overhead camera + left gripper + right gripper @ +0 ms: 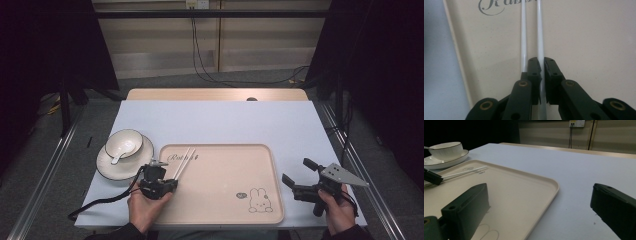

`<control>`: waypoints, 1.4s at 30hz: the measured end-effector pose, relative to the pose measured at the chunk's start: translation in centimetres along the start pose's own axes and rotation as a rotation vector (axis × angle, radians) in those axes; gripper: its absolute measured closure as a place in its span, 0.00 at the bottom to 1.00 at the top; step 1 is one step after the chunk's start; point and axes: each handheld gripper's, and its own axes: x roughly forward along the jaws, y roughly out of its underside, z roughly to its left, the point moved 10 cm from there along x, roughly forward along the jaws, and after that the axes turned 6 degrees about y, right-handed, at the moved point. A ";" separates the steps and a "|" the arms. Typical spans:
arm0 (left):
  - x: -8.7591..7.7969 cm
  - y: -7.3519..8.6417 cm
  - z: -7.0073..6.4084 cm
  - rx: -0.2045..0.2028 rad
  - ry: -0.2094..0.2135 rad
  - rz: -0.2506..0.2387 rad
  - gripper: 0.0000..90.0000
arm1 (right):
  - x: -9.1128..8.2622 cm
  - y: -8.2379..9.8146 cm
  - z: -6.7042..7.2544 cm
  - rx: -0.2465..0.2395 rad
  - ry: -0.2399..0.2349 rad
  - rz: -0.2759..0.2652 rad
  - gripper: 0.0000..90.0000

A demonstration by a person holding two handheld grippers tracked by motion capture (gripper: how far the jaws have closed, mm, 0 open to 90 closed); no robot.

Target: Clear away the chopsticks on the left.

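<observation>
A beige tray (pixel 220 175) with a rabbit drawing lies at the table's front middle. Two white chopsticks (pixel 184 161) rest side by side in its far left corner, beside the script lettering. My left gripper (pixel 174 181) sits at their near ends. In the left gripper view its jaws (pixel 542 62) are shut on the right chopstick (pixel 539 30), while the left chopstick (pixel 523 30) runs along the outside of the left jaw. My right gripper (pixel 298 171) hovers just right of the tray, open and holding nothing (pixel 540 195).
Left of the tray a white bowl (pixel 124 142) with a spoon (pixel 117 159) stands on a dark-rimmed plate (pixel 102 165). The pale table (pixel 225 120) ends in a wooden strip at the back. Metal rails run along both sides, and cables hang behind.
</observation>
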 end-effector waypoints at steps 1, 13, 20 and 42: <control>0.0 0.0 0.0 0.000 0.003 -0.001 0.93 | 0.0 0.0 0.0 0.000 0.000 0.000 0.02; 0.0 0.0 -0.3 0.040 0.024 0.010 0.89 | 0.0 0.0 0.0 0.006 -0.001 0.000 0.02; -0.8 -0.7 -1.0 0.092 0.069 -0.044 0.73 | 0.0 0.0 -0.1 0.008 0.002 -0.001 0.02; -5.8 -2.5 -1.0 0.398 0.127 -0.247 0.03 | 0.0 0.0 -0.2 0.007 0.007 -0.002 0.02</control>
